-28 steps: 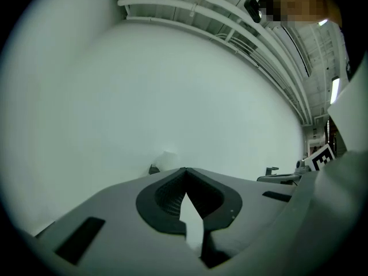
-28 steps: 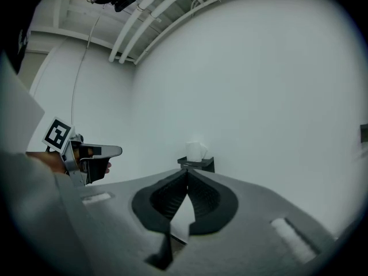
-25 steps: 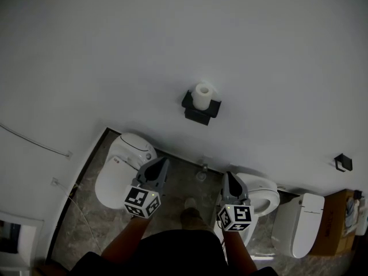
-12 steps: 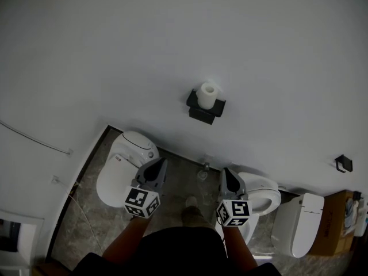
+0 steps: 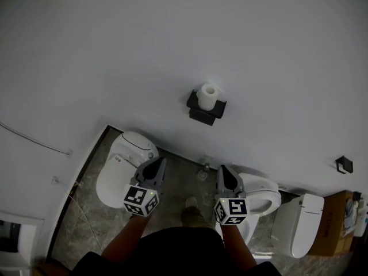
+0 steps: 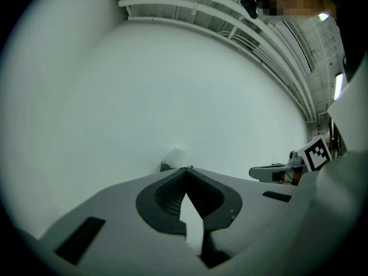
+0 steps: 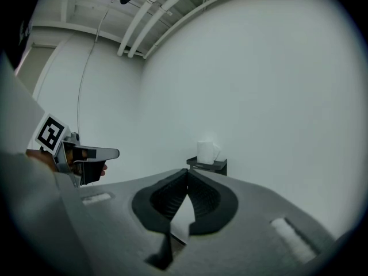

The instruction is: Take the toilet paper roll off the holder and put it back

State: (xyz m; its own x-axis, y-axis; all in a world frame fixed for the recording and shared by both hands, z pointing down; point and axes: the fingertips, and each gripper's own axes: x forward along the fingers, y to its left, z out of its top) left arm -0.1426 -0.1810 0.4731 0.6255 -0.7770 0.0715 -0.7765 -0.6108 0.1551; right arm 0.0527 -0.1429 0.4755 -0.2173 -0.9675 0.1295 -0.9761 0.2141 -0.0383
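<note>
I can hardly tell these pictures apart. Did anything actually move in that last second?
Only a little. The right gripper has edged forward, toward the wall; the left gripper has hardly shifted. Nothing was taken hold of or let go: both grippers stay shut and empty. The toilet paper roll still sits on its holder, untouched.
</note>
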